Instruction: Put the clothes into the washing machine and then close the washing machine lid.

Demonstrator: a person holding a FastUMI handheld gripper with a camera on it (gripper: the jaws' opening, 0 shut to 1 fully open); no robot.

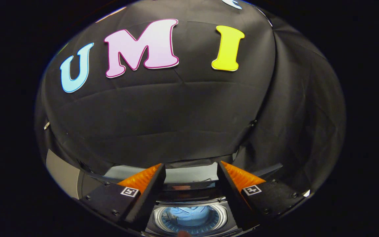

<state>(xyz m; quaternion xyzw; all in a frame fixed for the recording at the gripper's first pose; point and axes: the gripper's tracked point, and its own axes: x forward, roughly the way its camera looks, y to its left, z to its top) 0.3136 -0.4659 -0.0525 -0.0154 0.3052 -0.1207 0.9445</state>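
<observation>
— Below the gripper [191,168], between its fingers: open washing machine drum [189,217], pale blue garment [188,212] lying inside.
— Fingers?
— Spread wide, holding nothing.
— Lid?
— Probably raised behind the drum, toward the booth wall; hard to tell. Closing still due.

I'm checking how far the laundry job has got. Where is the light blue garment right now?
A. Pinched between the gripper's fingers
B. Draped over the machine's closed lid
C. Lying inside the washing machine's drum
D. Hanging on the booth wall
C: the light blue garment lies down in the drum of the washing machine, while the hand-held gripper is open above it with nothing between its fingers.
</observation>
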